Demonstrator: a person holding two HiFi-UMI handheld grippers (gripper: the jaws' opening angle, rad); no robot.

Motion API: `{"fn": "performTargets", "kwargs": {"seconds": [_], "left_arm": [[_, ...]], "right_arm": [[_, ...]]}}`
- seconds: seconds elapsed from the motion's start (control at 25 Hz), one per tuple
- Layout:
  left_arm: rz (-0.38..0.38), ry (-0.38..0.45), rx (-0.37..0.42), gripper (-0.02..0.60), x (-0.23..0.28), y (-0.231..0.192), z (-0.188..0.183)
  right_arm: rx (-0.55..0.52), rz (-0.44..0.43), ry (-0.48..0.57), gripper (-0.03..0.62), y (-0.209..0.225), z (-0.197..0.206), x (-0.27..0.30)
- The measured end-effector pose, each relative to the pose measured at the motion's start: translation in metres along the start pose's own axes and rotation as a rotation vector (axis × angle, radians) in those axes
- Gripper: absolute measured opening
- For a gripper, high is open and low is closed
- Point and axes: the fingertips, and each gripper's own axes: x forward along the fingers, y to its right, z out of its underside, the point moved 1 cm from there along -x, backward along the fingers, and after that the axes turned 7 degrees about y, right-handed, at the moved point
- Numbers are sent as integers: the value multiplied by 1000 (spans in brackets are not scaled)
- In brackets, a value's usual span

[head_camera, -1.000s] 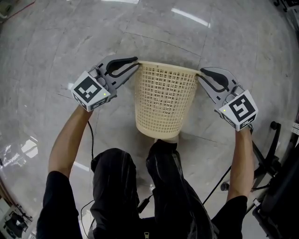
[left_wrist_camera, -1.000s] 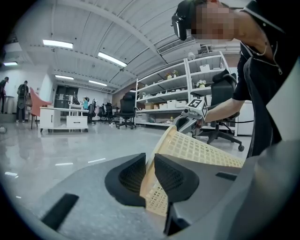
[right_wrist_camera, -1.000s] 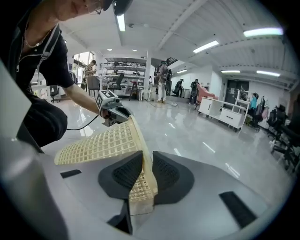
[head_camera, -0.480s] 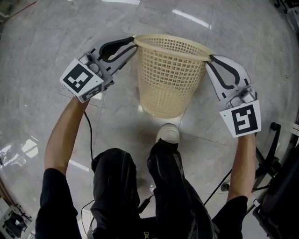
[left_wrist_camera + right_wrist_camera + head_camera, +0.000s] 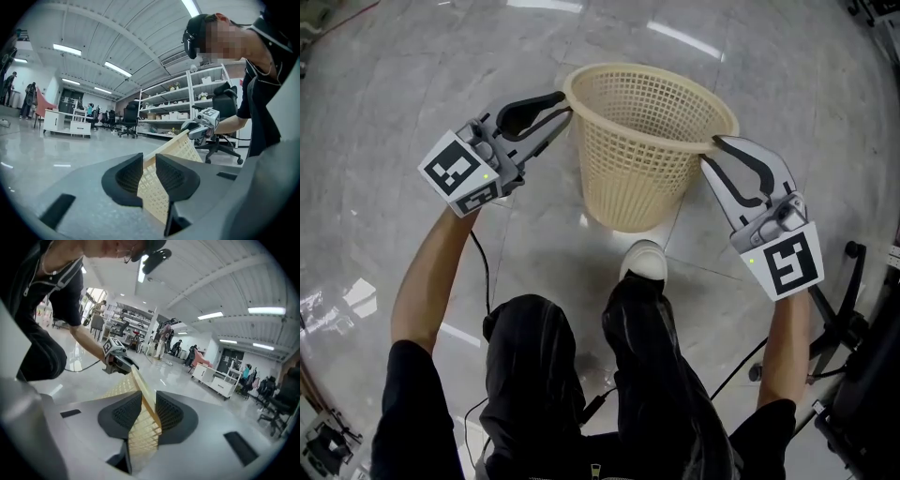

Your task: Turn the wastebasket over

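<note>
A cream mesh wastebasket (image 5: 642, 159) hangs above the grey floor, its open mouth turned up toward the head camera and its base near my shoe. My left gripper (image 5: 565, 105) grips the rim on the left, and my right gripper (image 5: 713, 145) grips it on the opposite side. In the left gripper view the mesh wall (image 5: 153, 194) runs between the pads of the left gripper (image 5: 149, 161). In the right gripper view the rim (image 5: 140, 394) is pinched by the right gripper (image 5: 147, 404). Both pairs of jaws have just been opening a little, with the rim still between them.
My white shoe (image 5: 643, 262) stands under the basket's base. A black chair base (image 5: 848, 281) sits at the right edge, and a cable (image 5: 478, 272) trails by my left arm. Shelving (image 5: 164, 105), office chairs and a white cabinet (image 5: 218, 378) stand far off.
Both grippers have risen with the basket. The basket has tipped from showing its side to showing its open mouth, and its base has swung off my shoe.
</note>
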Motion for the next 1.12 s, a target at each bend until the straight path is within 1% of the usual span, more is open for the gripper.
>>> {"fn": "performTargets", "kwargs": {"seconds": [0.08,0.16,0.24,0.36,0.48,0.6,0.76,0.84,0.96,1.12], "left_arm": [[10,-4,-20,72,-10,8,1],[19,-12,-35,72,-21,16,3],[27,-12,-59,71,-32,24,2],[21,13,-84,71,-47,33,-7],[3,32,-54,71,-55,41,-17],[1,51,-50,71,-52,51,-25],[0,78,-102,66,-52,61,-24],[-10,72,-113,64,-56,66,-19],[-5,73,-121,61,-63,78,-11],[-8,105,-172,60,-69,84,-2]], "right_arm": [[133,-39,68,92,-11,-8,-5],[222,-72,128,98,-21,-15,-8],[254,-76,148,100,-29,-19,-11],[294,-79,175,100,-40,-28,-14],[247,-74,171,97,-55,-32,-16],[202,-105,158,86,-75,-34,-21],[176,-134,163,81,-99,-39,-22],[171,-150,166,80,-110,-41,-24],[150,-164,168,80,-125,-41,-29],[162,-190,162,80,-138,-35,-33]]}}
